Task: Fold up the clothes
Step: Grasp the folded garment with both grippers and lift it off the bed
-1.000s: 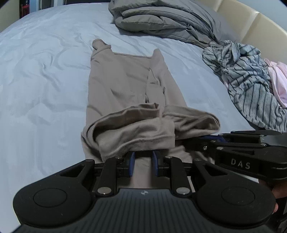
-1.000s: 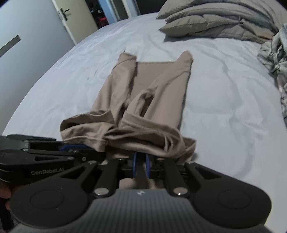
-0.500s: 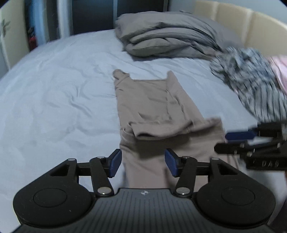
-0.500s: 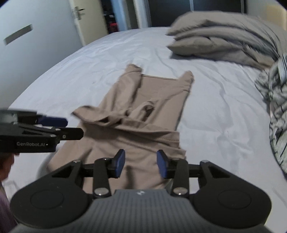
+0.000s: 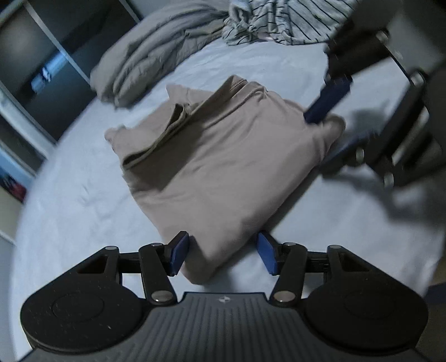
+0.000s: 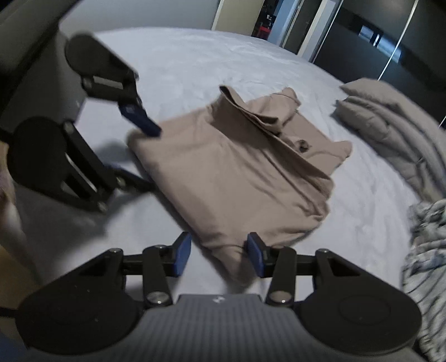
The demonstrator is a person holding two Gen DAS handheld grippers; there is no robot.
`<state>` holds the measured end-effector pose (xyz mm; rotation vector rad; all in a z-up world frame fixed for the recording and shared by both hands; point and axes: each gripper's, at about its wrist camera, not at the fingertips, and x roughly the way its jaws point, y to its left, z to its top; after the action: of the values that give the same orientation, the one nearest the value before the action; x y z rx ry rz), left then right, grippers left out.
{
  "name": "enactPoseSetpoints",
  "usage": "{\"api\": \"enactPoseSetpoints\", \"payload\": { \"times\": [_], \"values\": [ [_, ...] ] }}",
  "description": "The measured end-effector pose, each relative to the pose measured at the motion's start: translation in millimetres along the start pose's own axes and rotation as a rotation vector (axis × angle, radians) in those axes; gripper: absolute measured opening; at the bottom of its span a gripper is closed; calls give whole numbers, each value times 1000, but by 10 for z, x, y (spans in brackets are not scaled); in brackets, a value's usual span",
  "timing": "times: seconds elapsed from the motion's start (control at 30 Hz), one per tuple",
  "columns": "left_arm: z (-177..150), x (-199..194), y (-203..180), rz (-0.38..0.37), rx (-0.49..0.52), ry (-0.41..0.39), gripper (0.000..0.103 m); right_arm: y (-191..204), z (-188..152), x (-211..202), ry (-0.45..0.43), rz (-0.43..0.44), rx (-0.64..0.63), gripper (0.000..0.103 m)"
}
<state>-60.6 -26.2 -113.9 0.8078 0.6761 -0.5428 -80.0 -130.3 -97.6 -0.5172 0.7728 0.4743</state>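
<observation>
— Claws first: how do they stand?

— My left claw (image 5: 221, 254) has just been opening and its blue pads stand apart, straddling one near corner of the tan garment (image 5: 223, 167) without pressing it. My right claw (image 6: 218, 254) has been opening too; another corner of the garment lies between its pads, though whether one pad brushes the cloth I cannot tell — the edge is blurred.

— And the garment itself?

— Folded into a rough square, it lies flat on the pale grey bedsheet (image 5: 83, 211). Its collar end and loose layered edges sit on the side away from me.

— What lies around it?

— Beyond the garment, a heap of grey bedding (image 5: 156, 58); beside that heap, a crumpled striped garment (image 5: 281, 22). Each claw shows in the other's view at a corner of the tan garment, pads apart.
</observation>
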Motion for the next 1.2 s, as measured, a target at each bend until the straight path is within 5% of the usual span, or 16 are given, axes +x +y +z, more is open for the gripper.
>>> {"api": "enactPoseSetpoints", "payload": {
  "times": [0.27,0.4,0.6,1.03,1.2],
  "values": [
    [23,128,65,65,22,-33,54,-69,-20,125,-20,-66,-43,42],
    [55,130,95,37,10,-19,24,-81,29,91,-15,-59,-39,26],
    [136,6,223,-9,-62,14,13,-175,110,-63,-8,-36,19,14],
    [71,-786,10,-285,-41,103,12,-112,-44,-746,146,226,50,13],
    [-88,-853,-155,-334,-46,151,12,93,-159,-764,206,301,8,13]
  ]
}}
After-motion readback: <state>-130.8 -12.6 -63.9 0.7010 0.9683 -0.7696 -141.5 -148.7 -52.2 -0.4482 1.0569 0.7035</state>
